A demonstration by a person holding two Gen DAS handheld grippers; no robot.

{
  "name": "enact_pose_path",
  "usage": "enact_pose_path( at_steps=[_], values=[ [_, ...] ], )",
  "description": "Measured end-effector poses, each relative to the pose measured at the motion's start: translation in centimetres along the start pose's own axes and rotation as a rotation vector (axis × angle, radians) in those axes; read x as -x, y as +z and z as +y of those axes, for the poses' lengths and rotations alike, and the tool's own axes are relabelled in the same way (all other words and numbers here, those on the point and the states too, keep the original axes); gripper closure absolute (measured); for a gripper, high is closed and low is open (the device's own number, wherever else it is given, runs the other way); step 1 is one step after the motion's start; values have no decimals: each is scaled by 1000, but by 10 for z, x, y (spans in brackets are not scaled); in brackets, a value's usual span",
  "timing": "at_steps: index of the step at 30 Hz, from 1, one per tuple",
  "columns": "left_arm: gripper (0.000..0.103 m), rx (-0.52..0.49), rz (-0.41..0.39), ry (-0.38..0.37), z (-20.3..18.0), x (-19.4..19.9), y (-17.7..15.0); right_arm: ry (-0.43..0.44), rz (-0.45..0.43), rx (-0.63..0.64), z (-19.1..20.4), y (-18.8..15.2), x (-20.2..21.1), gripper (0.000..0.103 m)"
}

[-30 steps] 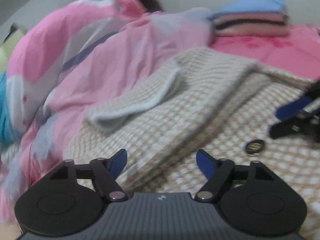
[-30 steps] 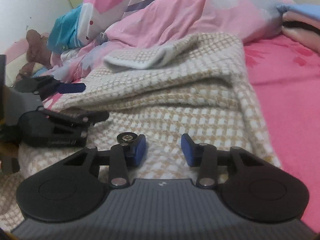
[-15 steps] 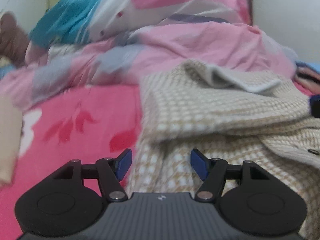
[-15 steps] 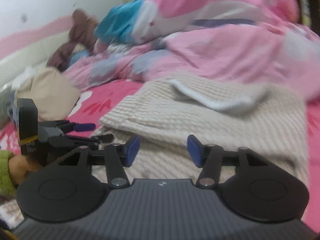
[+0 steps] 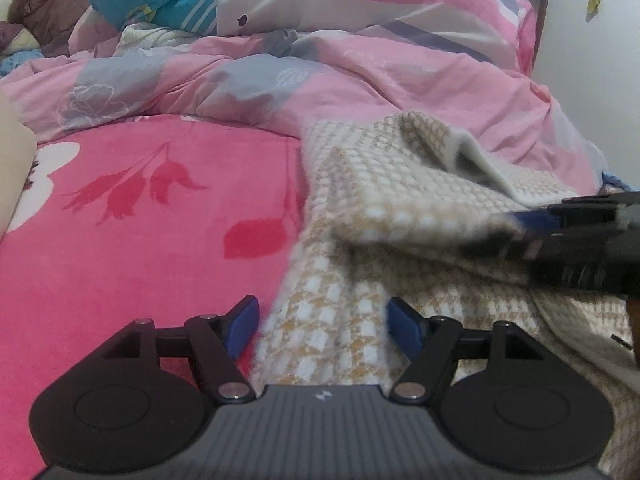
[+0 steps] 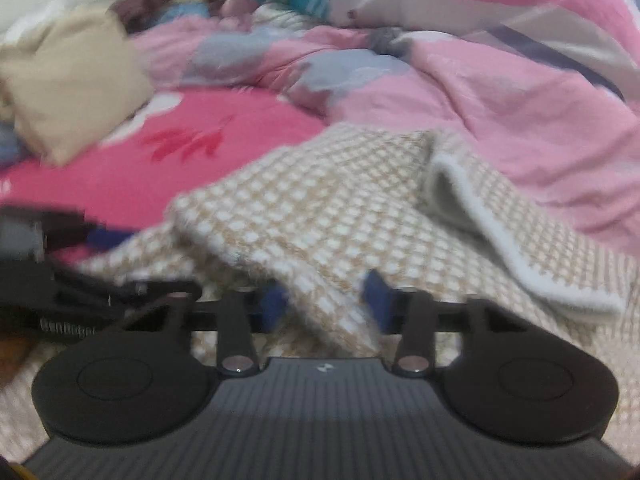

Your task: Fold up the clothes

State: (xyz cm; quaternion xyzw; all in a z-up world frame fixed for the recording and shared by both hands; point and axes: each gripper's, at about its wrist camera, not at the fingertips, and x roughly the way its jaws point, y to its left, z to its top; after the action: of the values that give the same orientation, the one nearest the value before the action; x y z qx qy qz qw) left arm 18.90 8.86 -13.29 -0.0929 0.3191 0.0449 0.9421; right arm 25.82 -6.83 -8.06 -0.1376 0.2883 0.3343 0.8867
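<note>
Your right tool has just been closing and, though blurred, seems to pinch the checked garment's folded edge. Your left tool stays spread, hem between its fingers, ungripped, so grip it before folding.

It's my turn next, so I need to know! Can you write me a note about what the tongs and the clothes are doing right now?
Left tongs: open, just widened a little. The edge of the checked garment lies between them, not pinched.
Right tongs: just been closing; they seem to pinch a raised fold of it.
The garment lies on the pink sheet, in front of the quilt.
Done: one flap lies folded over.
Left: probably finishing the fold.
</note>
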Motion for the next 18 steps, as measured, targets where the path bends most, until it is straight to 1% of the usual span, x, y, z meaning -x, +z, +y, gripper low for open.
enact_pose_path(
  at_steps=[3,5,9,14,18],
  values=[
    [31,3,0,-2,0,0,-1,21,-61,-129,-21,1,16,95],
    [31,3,1,-1,0,-1,-1,-1,-102,-178,-32,1,30,96],
    [31,-1,1,2,-1,-1,-1,-74,-184,-294,-67,-5,75,97],
    [30,-3,0,2,-1,-1,-2,-240,-301,-452,-142,-22,156,97],
    [30,-12,1,8,-2,-2,-1,-422,-384,-555,-193,-53,218,97]
  ],
)
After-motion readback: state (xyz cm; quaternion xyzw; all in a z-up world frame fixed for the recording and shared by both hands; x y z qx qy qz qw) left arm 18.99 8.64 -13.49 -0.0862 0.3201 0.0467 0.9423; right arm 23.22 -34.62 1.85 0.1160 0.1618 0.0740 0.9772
